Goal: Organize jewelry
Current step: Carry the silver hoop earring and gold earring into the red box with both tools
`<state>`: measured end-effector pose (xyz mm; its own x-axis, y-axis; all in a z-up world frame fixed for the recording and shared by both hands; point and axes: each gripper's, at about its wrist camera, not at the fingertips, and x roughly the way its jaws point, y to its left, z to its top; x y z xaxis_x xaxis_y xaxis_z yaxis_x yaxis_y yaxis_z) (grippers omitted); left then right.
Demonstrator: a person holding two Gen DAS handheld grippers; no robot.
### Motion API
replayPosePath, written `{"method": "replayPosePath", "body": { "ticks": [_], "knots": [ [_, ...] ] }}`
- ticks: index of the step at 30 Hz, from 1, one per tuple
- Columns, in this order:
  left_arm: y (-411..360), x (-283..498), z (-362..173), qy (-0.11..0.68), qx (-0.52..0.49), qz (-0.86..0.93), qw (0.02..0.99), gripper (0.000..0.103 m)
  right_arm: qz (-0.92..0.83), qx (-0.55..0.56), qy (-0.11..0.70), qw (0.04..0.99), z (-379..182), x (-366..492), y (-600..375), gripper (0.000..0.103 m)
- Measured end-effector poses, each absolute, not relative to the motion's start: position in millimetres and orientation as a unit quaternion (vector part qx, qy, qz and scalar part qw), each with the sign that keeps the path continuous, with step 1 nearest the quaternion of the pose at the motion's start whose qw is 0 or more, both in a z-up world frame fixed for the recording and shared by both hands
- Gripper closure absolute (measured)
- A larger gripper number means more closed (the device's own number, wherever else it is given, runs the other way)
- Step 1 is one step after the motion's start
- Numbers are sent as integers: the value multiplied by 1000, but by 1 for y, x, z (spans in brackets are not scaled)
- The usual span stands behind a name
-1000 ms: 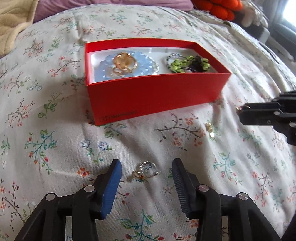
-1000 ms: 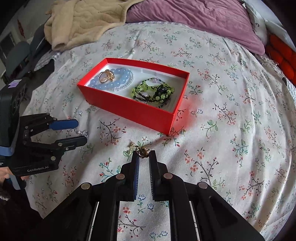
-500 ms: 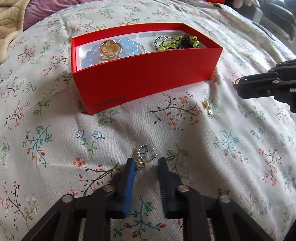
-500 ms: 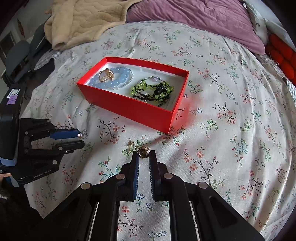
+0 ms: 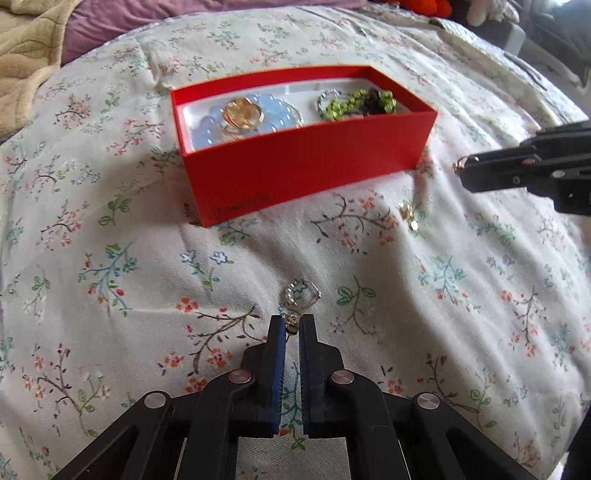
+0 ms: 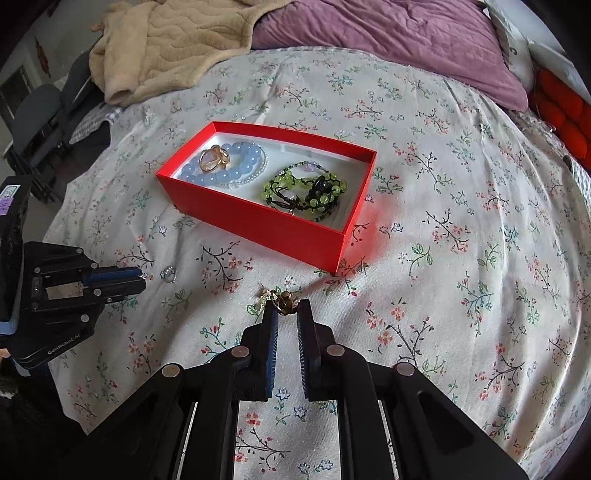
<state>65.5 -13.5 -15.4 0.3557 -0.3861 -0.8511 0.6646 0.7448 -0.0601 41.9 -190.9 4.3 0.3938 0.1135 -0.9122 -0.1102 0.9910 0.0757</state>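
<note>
Soft, even daylight, faint shadows, strong fisheye bending and dark corners at the edges, slight blur.

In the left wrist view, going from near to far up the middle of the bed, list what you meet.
left gripper pinching a small gold charm → beaded ring on the floral bedspread → red box of jewelry → purple pillow

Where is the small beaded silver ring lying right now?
In the left wrist view the beaded silver ring lies on the floral bedspread, just beyond the left hand-held gripper and nearer the camera than the red box.
</note>
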Motion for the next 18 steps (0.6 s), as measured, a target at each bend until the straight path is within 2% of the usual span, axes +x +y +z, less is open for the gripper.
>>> {"method": "replayPosePath", "body": {
  "ticks": [18],
  "knots": [
    [-22, 103, 30, 432, 75, -276, 856, 101, 49, 65, 515, 853, 30, 77, -197, 92]
  ]
}}
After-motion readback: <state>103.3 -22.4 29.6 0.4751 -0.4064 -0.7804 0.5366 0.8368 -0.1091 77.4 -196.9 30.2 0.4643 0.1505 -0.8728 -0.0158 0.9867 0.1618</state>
